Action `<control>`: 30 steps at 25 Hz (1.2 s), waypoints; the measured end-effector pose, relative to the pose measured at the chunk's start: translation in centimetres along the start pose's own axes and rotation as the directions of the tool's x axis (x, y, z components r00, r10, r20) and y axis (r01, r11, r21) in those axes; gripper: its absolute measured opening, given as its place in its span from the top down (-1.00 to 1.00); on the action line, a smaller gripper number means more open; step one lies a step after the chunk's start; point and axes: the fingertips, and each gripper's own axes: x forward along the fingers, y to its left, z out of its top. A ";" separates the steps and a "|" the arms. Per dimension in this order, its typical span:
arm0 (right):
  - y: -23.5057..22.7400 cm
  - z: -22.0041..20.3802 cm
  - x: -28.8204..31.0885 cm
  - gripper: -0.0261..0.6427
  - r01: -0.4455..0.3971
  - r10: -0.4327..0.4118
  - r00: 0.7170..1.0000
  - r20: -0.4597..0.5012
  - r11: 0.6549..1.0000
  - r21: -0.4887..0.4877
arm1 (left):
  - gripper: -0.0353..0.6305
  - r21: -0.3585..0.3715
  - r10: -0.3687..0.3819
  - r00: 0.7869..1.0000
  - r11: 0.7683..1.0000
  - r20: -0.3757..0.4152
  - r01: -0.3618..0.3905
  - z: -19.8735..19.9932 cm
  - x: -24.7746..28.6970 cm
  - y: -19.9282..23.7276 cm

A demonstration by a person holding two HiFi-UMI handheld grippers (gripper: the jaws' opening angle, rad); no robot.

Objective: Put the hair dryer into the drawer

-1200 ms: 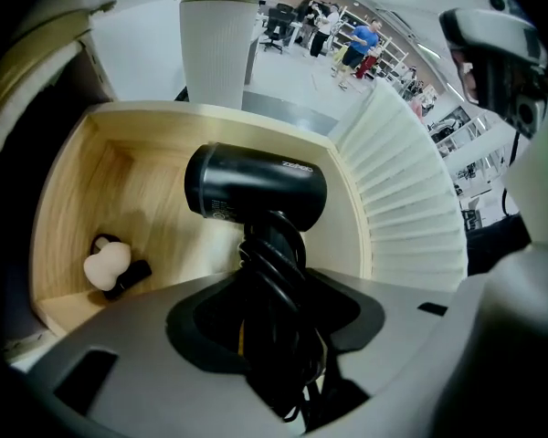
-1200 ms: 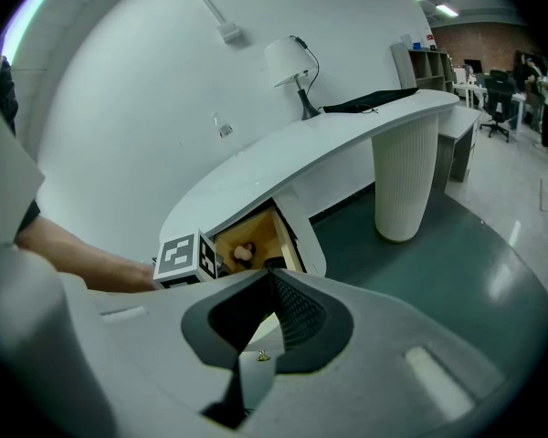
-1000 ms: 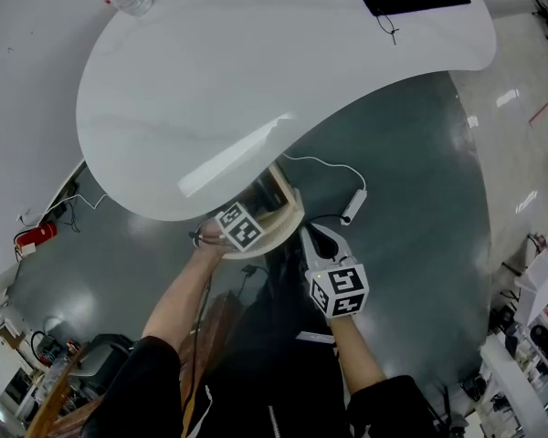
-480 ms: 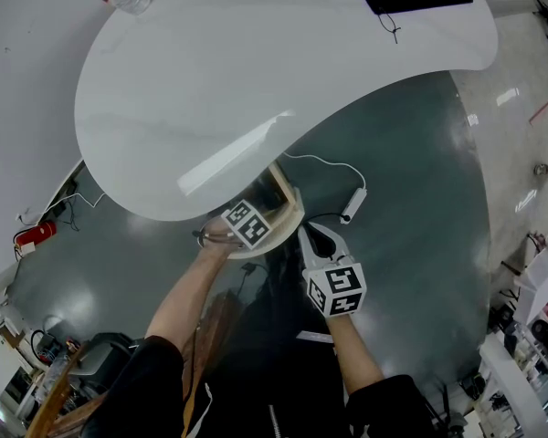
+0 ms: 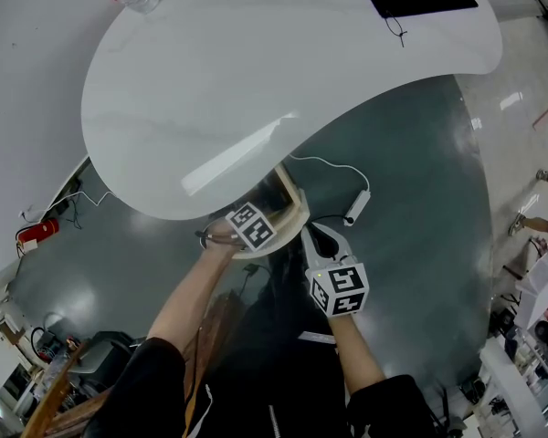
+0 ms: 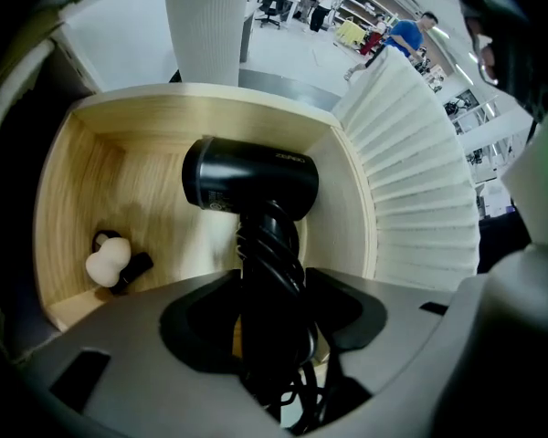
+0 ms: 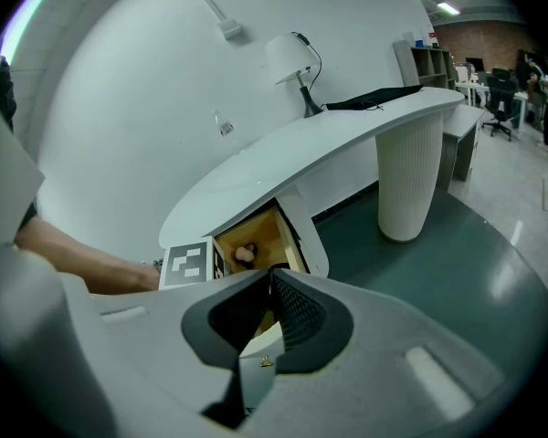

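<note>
On my left hand-held gripper (image 6: 272,310) the jaws, just spread wide, flank the cord-wrapped handle of the black plastic hair dryer (image 6: 249,182), its barrel inside the pale wooden drawer (image 6: 68,199) at eleven o'clock from my right hand-held gripper (image 7: 269,276), jaws together.
</note>
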 end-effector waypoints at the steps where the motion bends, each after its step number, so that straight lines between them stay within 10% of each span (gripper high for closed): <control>1: 0.0 0.0 0.0 0.90 -0.001 0.001 1.000 -0.001 1.000 -0.001 | 0.24 -0.006 0.001 1.000 1.000 0.001 -0.001 -0.2 0.0 0.0; 30: 1.0 -0.4 -0.4 0.90 -0.027 0.027 1.000 -0.012 0.999 -0.043 | 0.24 -0.038 0.092 0.990 0.995 0.106 -0.088 0.0 -1.5 -0.2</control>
